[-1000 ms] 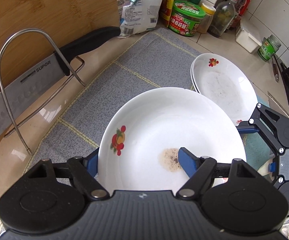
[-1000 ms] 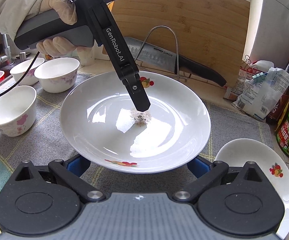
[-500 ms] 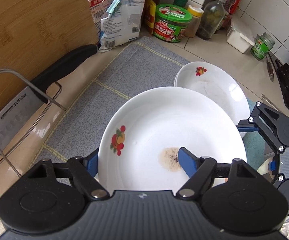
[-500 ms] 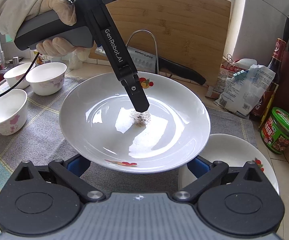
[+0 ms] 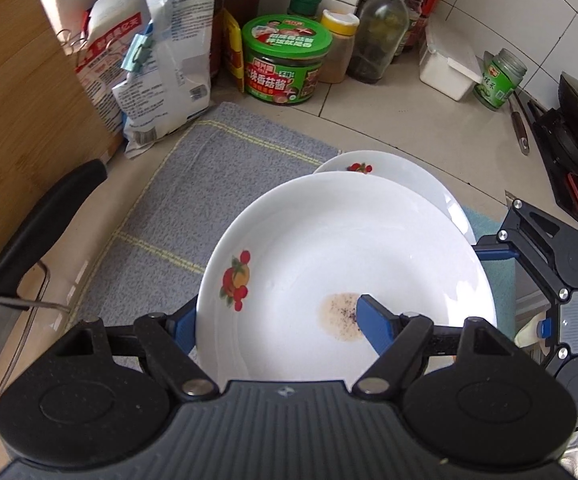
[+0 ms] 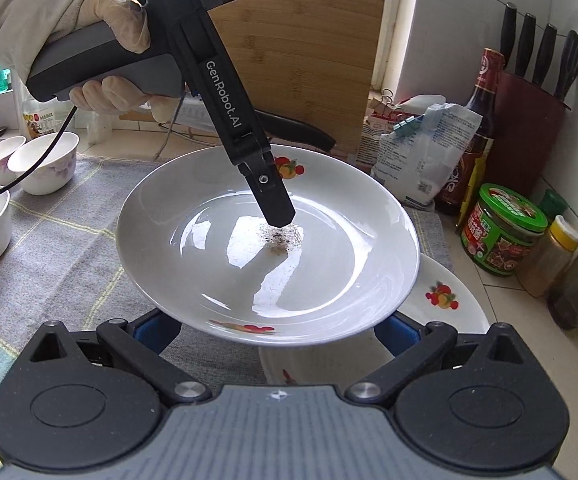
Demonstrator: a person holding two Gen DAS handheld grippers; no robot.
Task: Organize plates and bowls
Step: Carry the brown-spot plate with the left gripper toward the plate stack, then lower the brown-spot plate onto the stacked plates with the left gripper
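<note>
I am carrying the plate (image 5: pixel 341 248), pinched in my left tongs (image 5: pixel 277 320), over the second plate (image 5: pixel 409 176) at the mat's (image 5: pixel 193 184) right edge for stacking, right tongs (image 6: pixel 265 330) wide beneath it.

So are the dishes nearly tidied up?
Not nearly. Nothing looks stacked yet. The left tongs pinch the rim of a stained plate, held up over a second plate lying on the cloth. Left to do: setting it down, probably on that plate, and gathering the three bowls that stand apart on the cloth.
</note>
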